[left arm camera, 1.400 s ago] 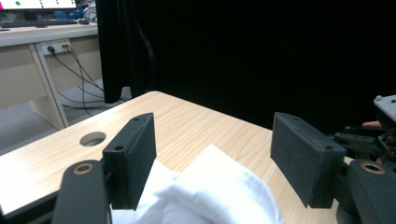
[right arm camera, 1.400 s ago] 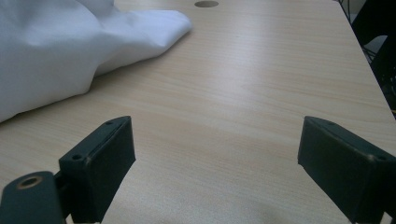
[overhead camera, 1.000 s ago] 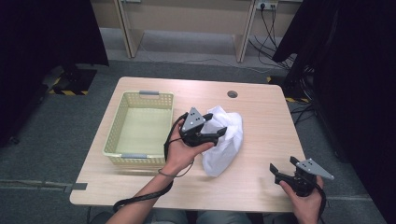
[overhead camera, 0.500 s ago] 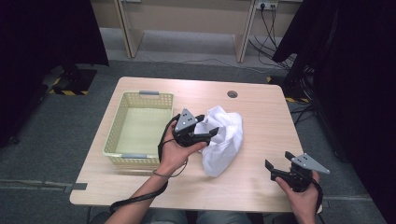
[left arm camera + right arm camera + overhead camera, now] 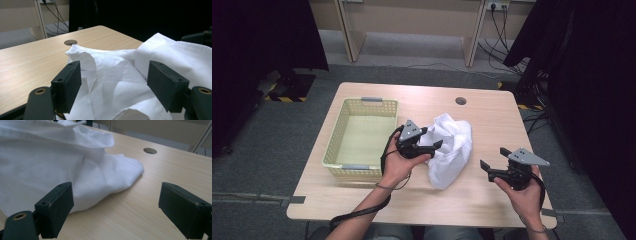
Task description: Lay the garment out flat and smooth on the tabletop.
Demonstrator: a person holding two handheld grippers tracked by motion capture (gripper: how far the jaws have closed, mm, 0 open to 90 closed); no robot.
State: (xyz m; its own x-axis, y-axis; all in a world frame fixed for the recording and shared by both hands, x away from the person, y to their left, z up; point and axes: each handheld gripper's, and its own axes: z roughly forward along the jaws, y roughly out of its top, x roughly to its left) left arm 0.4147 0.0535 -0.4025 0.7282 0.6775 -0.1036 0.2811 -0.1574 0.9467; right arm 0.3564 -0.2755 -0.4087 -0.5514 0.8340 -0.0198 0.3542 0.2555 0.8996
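Cloth (image 5: 451, 150) crumpled on table (image 5: 492, 120), just right of basket (image 5: 343, 129). Left gripper (image 5: 434, 145) over cloth, jaws wide, opened slightly more, folds between, unpinched. Right gripper (image 5: 484, 167) right of cloth, apart, jaws wide, empty.

wooden table (image 5: 492, 195) bears a yellow basket (image 5: 362, 132) and crumpled white cloth (image 5: 452, 150)

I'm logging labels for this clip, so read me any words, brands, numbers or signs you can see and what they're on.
None can be read.
Left gripper: a small yellowish mark at the base of one jaw, too small and cut off to read.
White cloth, basket, table: no print shows.
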